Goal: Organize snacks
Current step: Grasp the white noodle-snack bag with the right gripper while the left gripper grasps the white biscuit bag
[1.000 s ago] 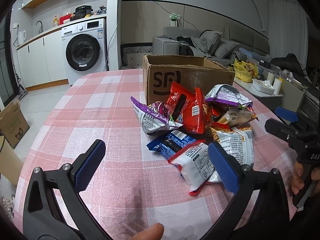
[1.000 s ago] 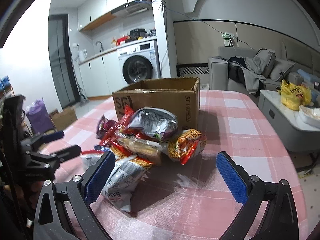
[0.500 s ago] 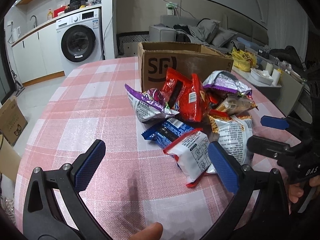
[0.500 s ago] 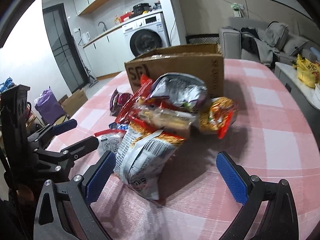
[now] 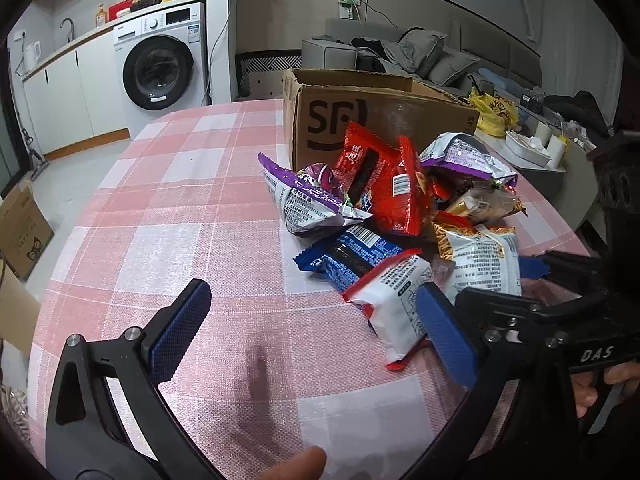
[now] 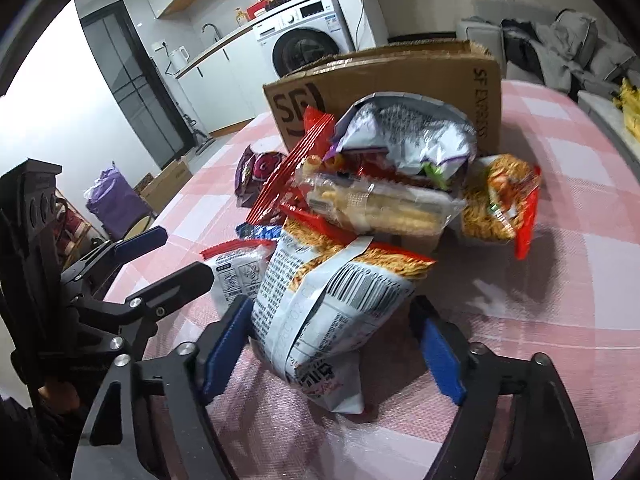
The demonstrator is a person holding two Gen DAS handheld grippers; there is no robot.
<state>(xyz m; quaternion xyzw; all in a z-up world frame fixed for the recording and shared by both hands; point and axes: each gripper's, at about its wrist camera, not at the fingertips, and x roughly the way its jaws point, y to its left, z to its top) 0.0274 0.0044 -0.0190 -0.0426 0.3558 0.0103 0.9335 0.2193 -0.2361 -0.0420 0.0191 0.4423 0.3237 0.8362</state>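
A pile of snack packets lies in front of an open cardboard box (image 5: pixel 380 120) (image 6: pixel 400 76) on the checked table. My right gripper (image 6: pixel 334 352) (image 5: pixel 508 284) straddles the nearest one, a white and orange noodle bag (image 6: pixel 340 300) (image 5: pixel 480 264). Its jaws are closing; the left pad is at the bag's side and a small gap shows at the right pad. My left gripper (image 5: pixel 312 334) (image 6: pixel 160 260) hovers open over bare cloth left of the pile, with a white red-edged packet (image 5: pixel 400 300) just beyond its right finger. A blue packet (image 5: pixel 352 256) and a red bag (image 5: pixel 380 184) lie behind.
The pink checked tablecloth (image 5: pixel 200 200) stretches left of the pile. A clear pack of biscuit sticks (image 6: pixel 380 208) and a silver and purple bag (image 6: pixel 404 132) top the heap. A washing machine (image 5: pixel 160 68) and a sofa (image 5: pixel 420 52) stand beyond; a low side table (image 5: pixel 532 160) is right.
My right gripper has come forward and down onto the pile, and its jaws have narrowed around the noodle bag. The left gripper has barely moved, only tipping down a little.
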